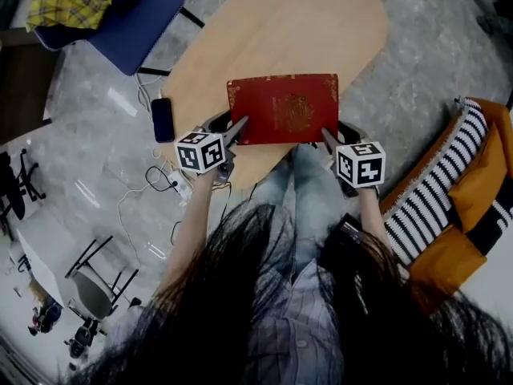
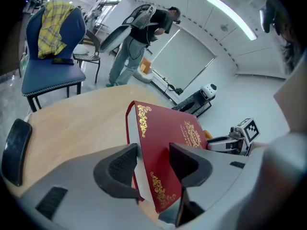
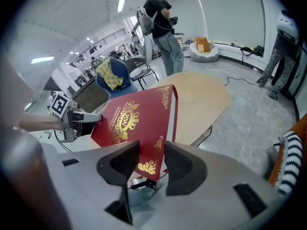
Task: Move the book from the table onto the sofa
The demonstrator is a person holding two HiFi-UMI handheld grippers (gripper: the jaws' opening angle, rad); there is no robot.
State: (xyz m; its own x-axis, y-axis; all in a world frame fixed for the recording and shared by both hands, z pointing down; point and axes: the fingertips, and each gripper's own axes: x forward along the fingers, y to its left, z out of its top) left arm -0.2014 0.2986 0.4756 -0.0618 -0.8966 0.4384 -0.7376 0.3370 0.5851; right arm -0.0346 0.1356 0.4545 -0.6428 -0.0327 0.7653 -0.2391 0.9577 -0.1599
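Both tongs are gripping the red book (image 1: 282, 108), one at each near corner. The left tongs (image 1: 238, 127) are closing on the near left corner: in the left gripper view one pad is pressing the page edge and the other the gilt-patterned cover. The right tongs (image 1: 329, 139) are pinching the near right corner, with the pads sitting on either face of the cover beside the gold corner ornament. The book is hanging clear of the desk (image 1: 272, 30), over its near end, cover facing up and tilting a little in both gripper views. A dark phone (image 1: 163, 119) is lying at the desk's left edge, well apart from the book. A blue chair (image 1: 132, 18) with a yellow plaid cloth (image 1: 68, 2) draped on it is standing beyond the desk to the left. A black-and-white striped cloth (image 1: 433, 191) is lying over an orange seat (image 1: 481, 167) to the person's right. A standing person (image 2: 139, 37) is showing in the background of both gripper views.
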